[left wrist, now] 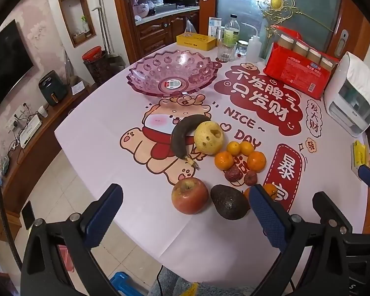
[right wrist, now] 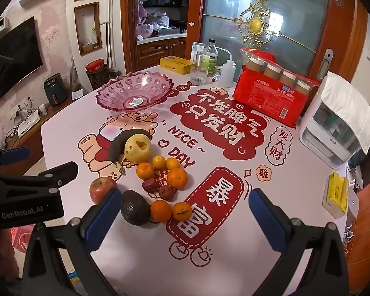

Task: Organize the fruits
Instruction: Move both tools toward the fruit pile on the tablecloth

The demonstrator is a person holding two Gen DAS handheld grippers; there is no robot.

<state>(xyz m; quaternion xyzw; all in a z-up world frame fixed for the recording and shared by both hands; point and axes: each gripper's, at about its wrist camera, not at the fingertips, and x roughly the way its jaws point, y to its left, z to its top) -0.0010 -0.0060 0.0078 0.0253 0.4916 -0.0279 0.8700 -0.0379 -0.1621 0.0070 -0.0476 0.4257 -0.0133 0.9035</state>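
One pink bowl (left wrist: 171,74) sits on your desk (left wrist: 98,135) with only a sticker inside; no fruit is in it. The fruit lies in a loose cluster nearer you: a dark banana (left wrist: 185,135) touching a pear (left wrist: 208,137), small oranges (left wrist: 239,156), an apple (left wrist: 189,195) just beside an avocado (left wrist: 228,204). Your left claw (left wrist: 185,212) tilts down over apple and avocado, spread wide, pinching nothing. Your right claw (right wrist: 185,218) also slants down, spread and empty, above two oranges.
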